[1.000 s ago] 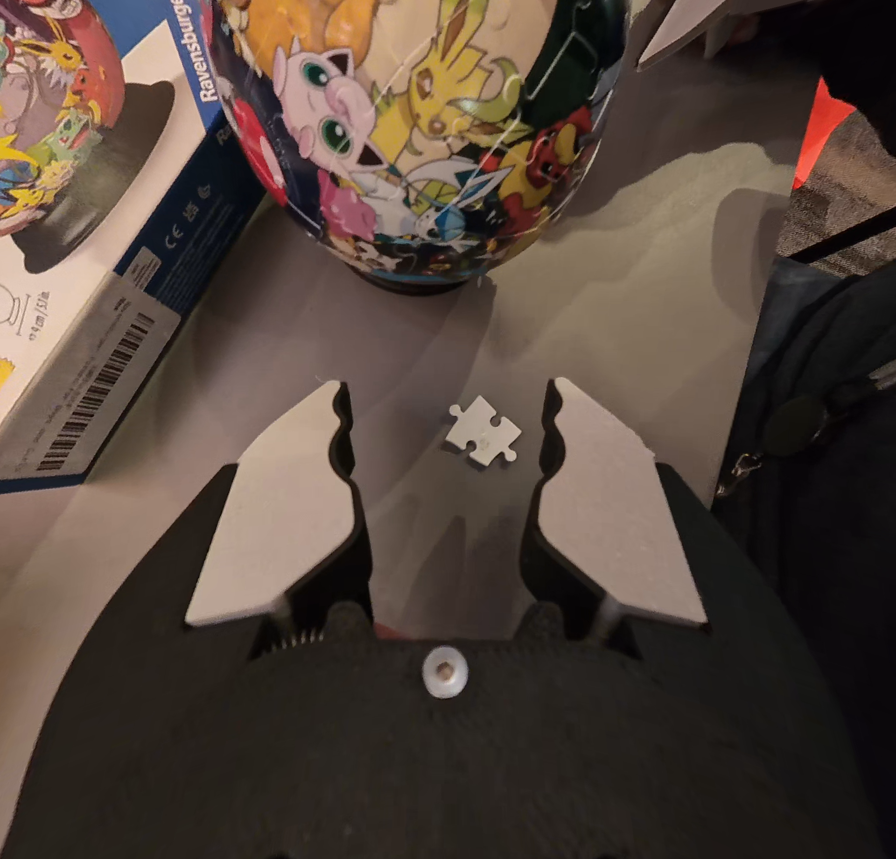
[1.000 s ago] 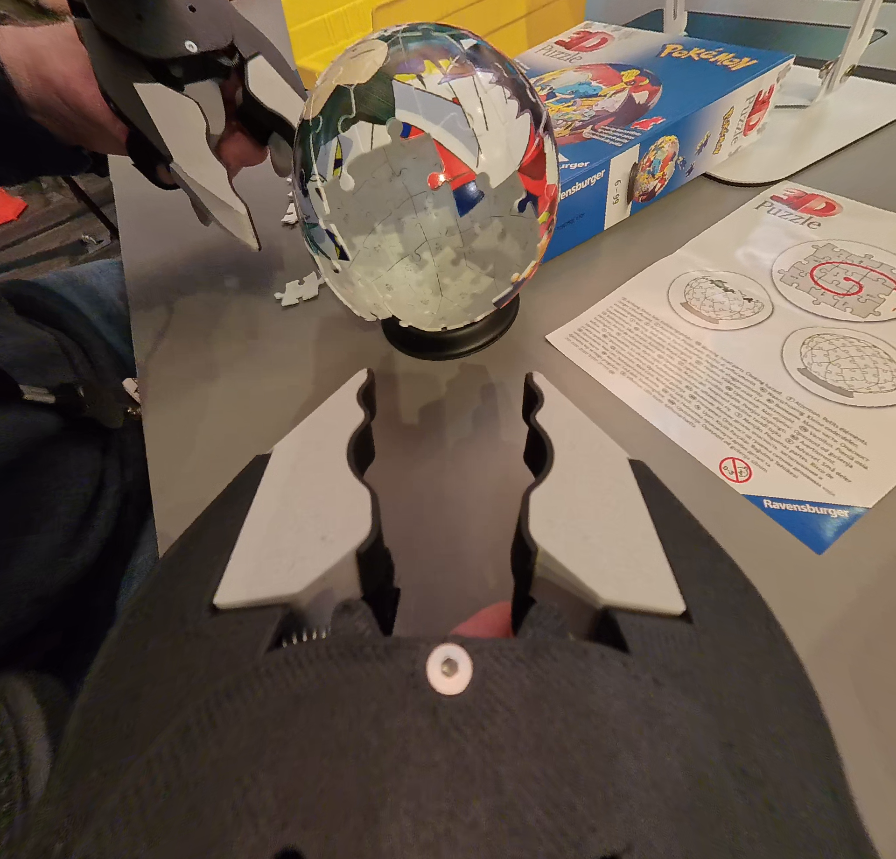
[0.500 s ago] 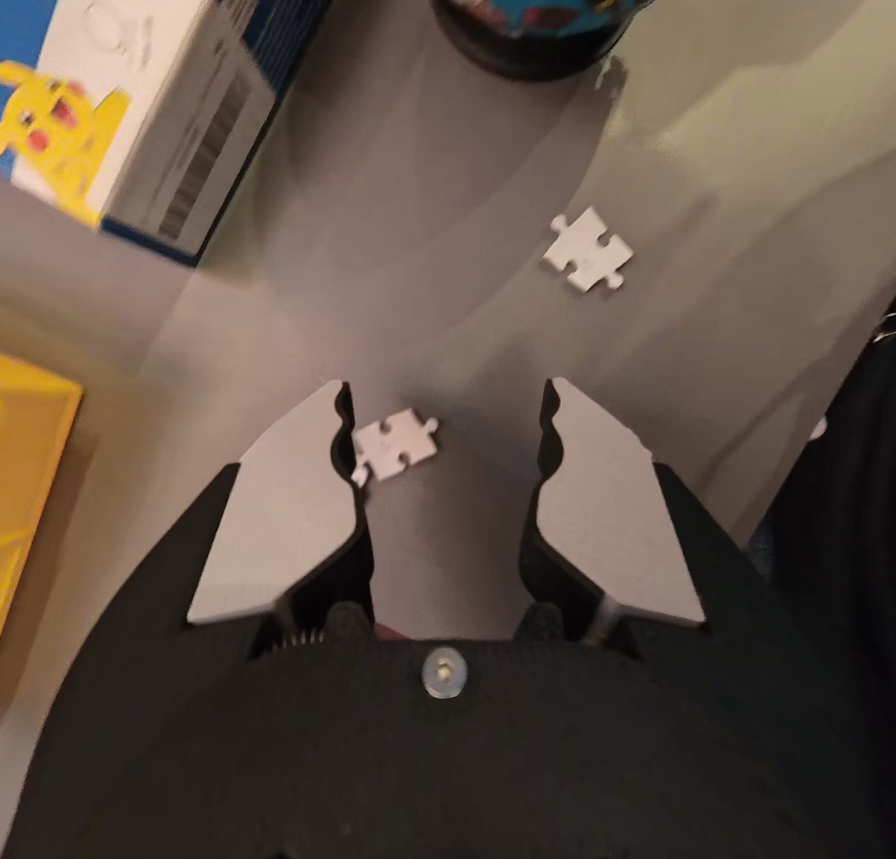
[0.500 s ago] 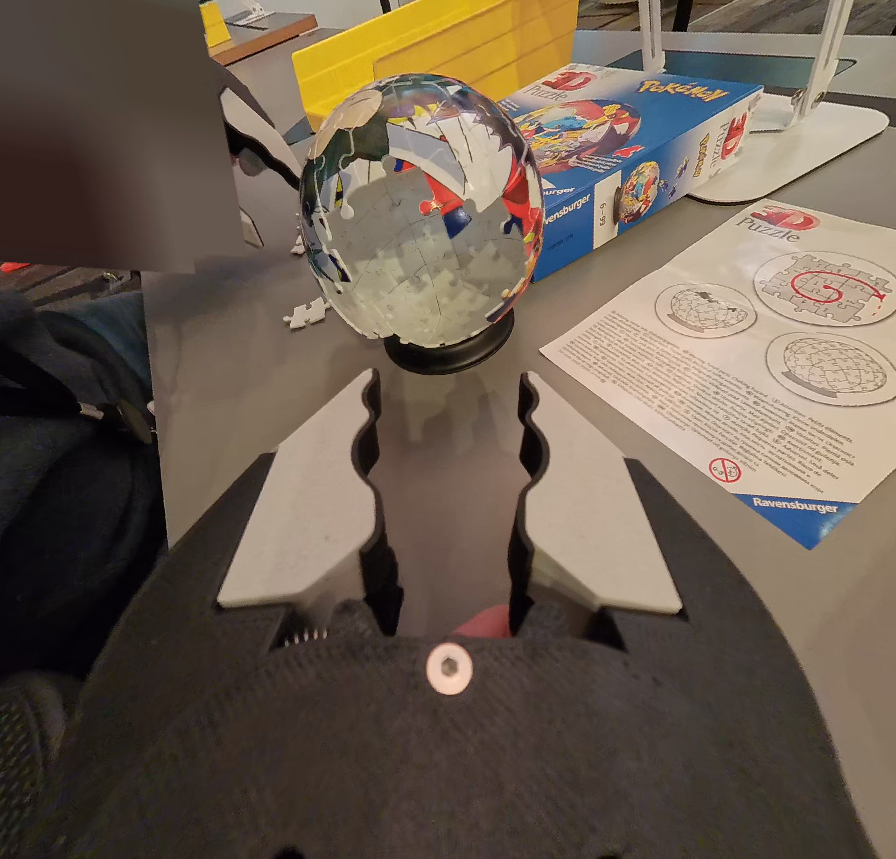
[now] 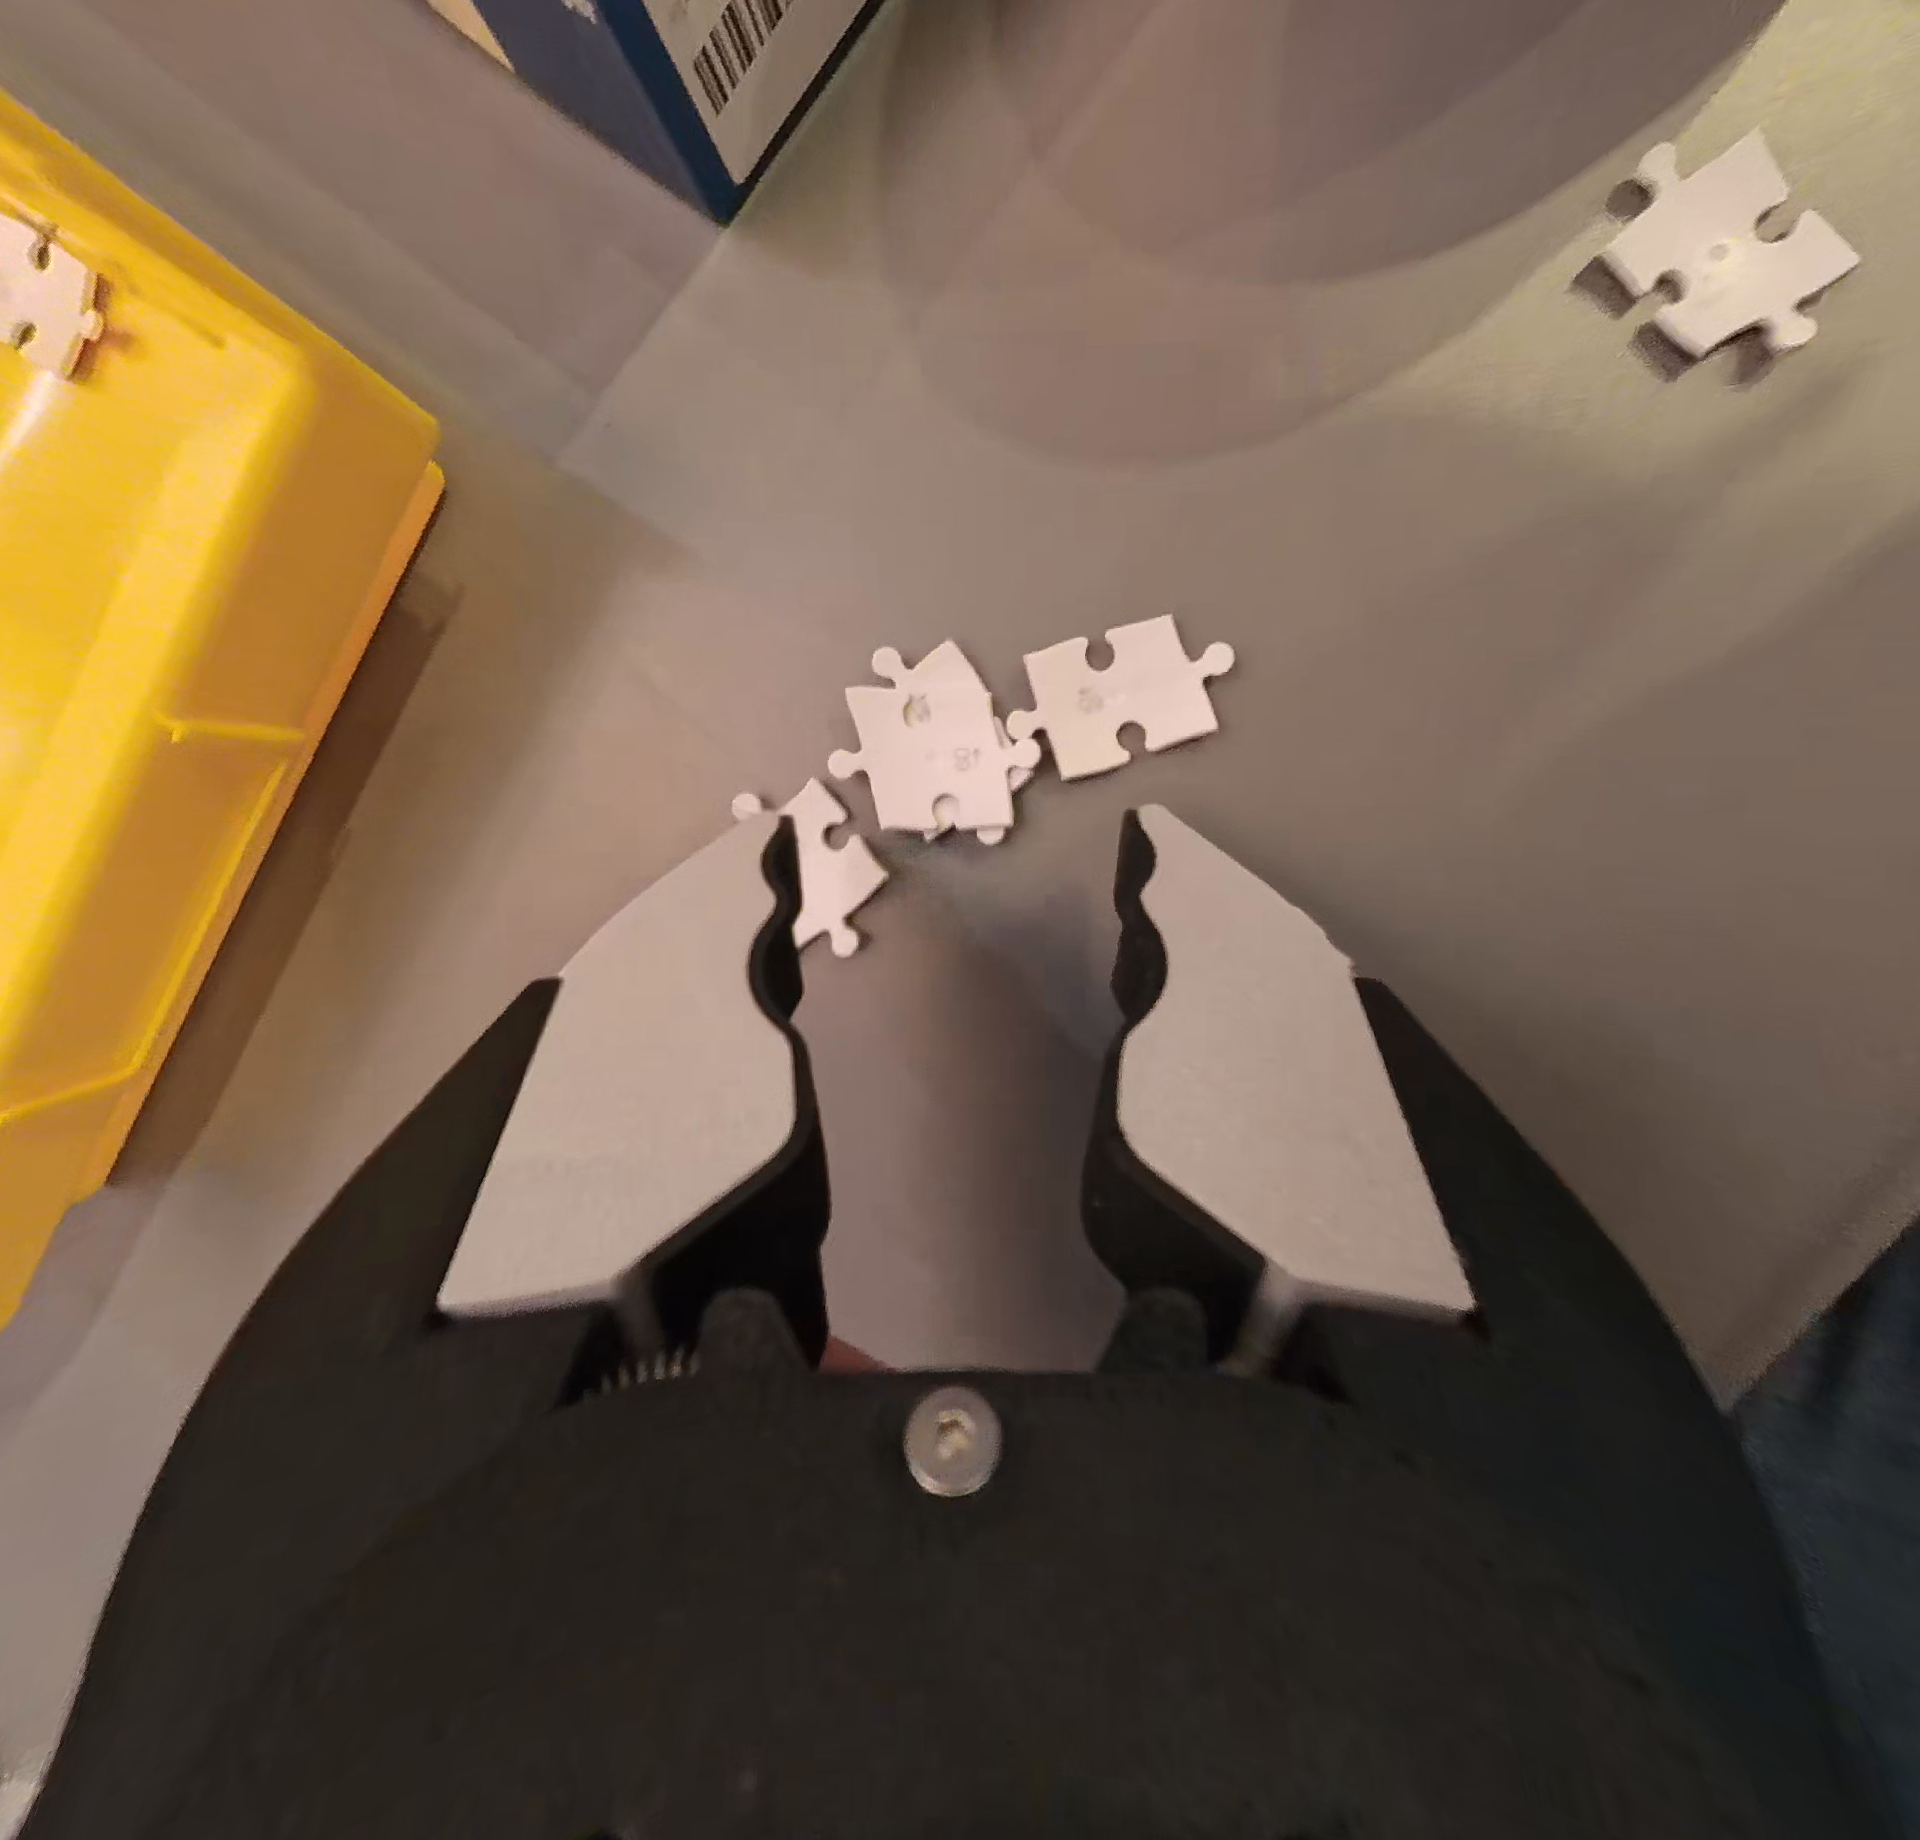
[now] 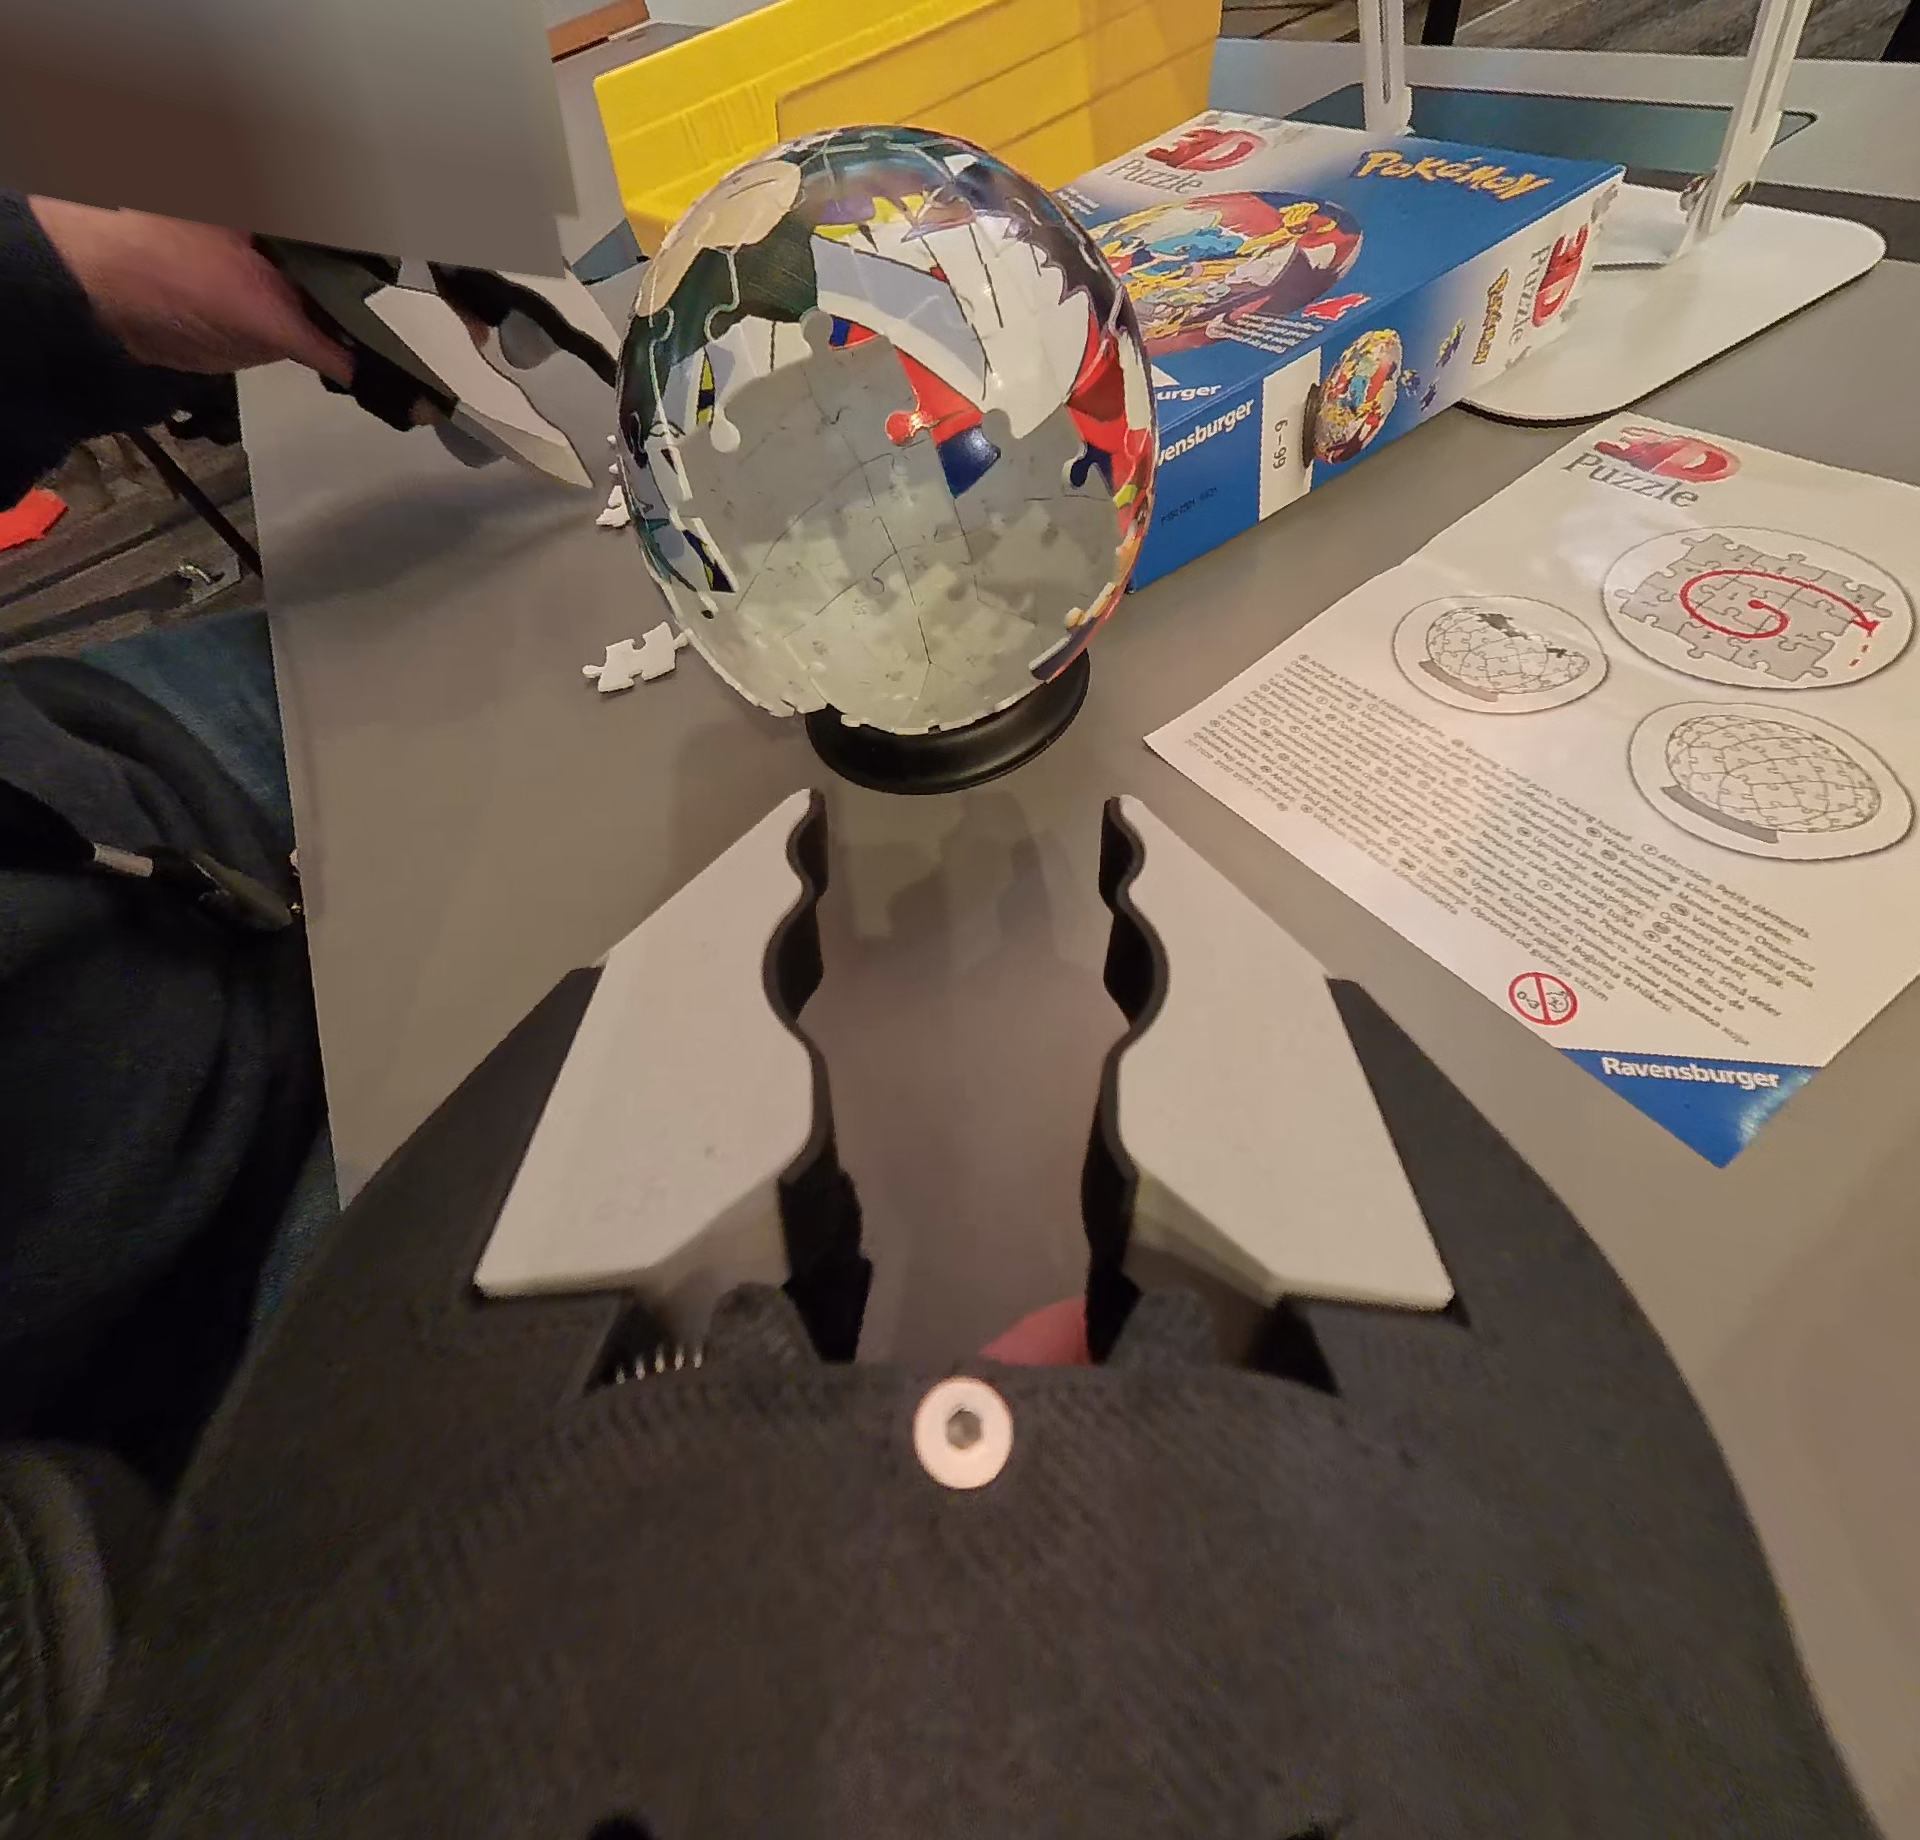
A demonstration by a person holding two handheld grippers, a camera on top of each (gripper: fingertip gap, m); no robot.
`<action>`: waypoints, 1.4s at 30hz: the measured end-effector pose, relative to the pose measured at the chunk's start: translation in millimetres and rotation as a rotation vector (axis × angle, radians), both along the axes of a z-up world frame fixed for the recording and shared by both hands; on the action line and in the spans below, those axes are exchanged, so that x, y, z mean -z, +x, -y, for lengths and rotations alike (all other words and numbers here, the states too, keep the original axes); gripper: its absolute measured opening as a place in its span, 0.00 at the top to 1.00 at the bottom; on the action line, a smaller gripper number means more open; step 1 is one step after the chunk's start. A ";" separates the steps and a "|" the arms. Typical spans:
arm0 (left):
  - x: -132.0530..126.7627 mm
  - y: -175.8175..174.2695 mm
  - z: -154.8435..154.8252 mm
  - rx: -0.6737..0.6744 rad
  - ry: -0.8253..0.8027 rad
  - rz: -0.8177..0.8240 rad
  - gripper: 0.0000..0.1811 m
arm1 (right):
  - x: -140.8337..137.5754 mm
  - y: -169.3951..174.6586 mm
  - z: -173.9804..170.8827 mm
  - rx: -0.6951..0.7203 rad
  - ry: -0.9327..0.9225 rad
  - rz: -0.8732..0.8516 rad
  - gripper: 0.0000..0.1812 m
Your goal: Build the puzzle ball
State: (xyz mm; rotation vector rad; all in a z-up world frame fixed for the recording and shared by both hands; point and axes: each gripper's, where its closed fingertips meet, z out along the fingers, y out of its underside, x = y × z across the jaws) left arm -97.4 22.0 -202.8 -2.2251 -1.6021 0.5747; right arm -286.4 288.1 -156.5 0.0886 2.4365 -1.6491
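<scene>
The partly built puzzle ball stands on a black ring stand on the grey table; a gap in its near side shows the white inside. My right gripper is open and empty, just in front of the stand. My left gripper is open and empty, low over a cluster of white face-down puzzle pieces: one stacked pair, one piece to the right, one at the left fingertip. Another piece lies farther right. The left gripper also shows in the right wrist view, left of the ball.
The blue puzzle box lies behind the ball, its corner in the left wrist view. A yellow bin holding a piece stands left. An instruction sheet lies right. A white stand base is at the back right. A person's legs are at the table's left edge. Some 35 centimetres of space lies between my two pairs of fingers.
My left gripper has moved back and left, away from the ball, to the cluster of pieces near the yellow bin. The right gripper has stayed open, drawing back slightly from the ball.
</scene>
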 end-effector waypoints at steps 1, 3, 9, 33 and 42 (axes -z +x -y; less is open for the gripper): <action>1.5 -3.1 -0.9 0.009 0.003 -0.003 0.69 | -0.2 0.0 -0.1 0.000 -0.001 0.000 0.72; 6.6 -7.4 -1.5 0.025 0.001 0.007 0.70 | -0.6 -0.1 -0.3 0.001 -0.004 0.000 0.72; 12.8 -9.6 -0.5 0.042 0.017 0.031 0.82 | -0.7 -0.3 -0.5 0.001 -0.005 0.007 0.72; -58.0 -63.0 -209.5 0.612 0.159 -0.183 0.82 | -28.4 41.0 -16.6 -0.150 -0.147 0.255 0.80; -41.7 -83.4 -272.5 0.931 -0.040 -0.184 0.82 | -12.2 80.8 -11.7 -0.295 0.045 0.462 0.81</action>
